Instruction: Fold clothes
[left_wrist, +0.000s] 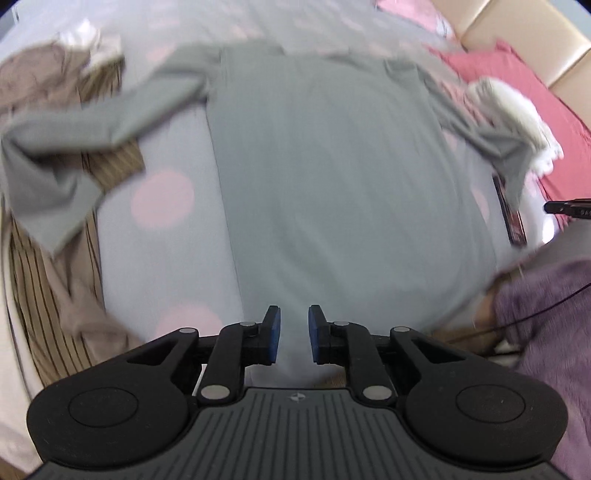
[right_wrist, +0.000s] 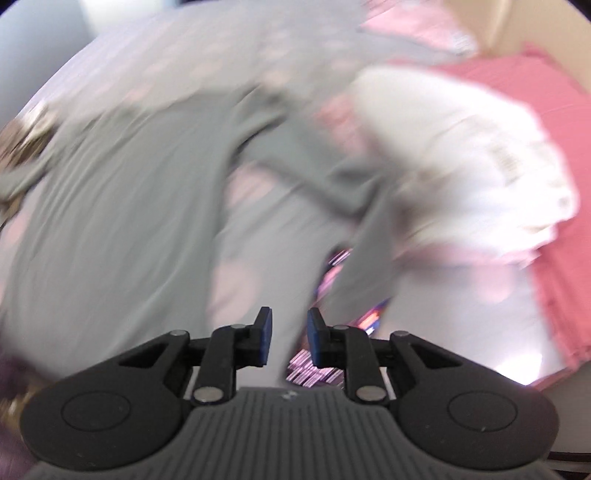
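Note:
A grey long-sleeved shirt (left_wrist: 325, 166) lies spread flat on the bed, sleeves out to both sides, hem toward me. My left gripper (left_wrist: 294, 334) hovers open over the hem's middle with nothing between its fingers. In the blurred right wrist view the same grey shirt (right_wrist: 110, 206) fills the left, and its right sleeve (right_wrist: 354, 236) runs down toward my right gripper (right_wrist: 289, 338). That gripper is open and empty, just above the sleeve's end. The tip of the right gripper (left_wrist: 567, 208) shows at the left wrist view's right edge.
The bed sheet (left_wrist: 162, 229) is pale blue with pink dots. Brown striped clothes (left_wrist: 48, 236) pile at the left. A white fluffy garment (right_wrist: 472, 162) and a pink pillow (left_wrist: 509, 77) lie at the right. A dark phone-like slab (right_wrist: 325, 354) lies under the sleeve. A purple sleeve (left_wrist: 546, 325) is near.

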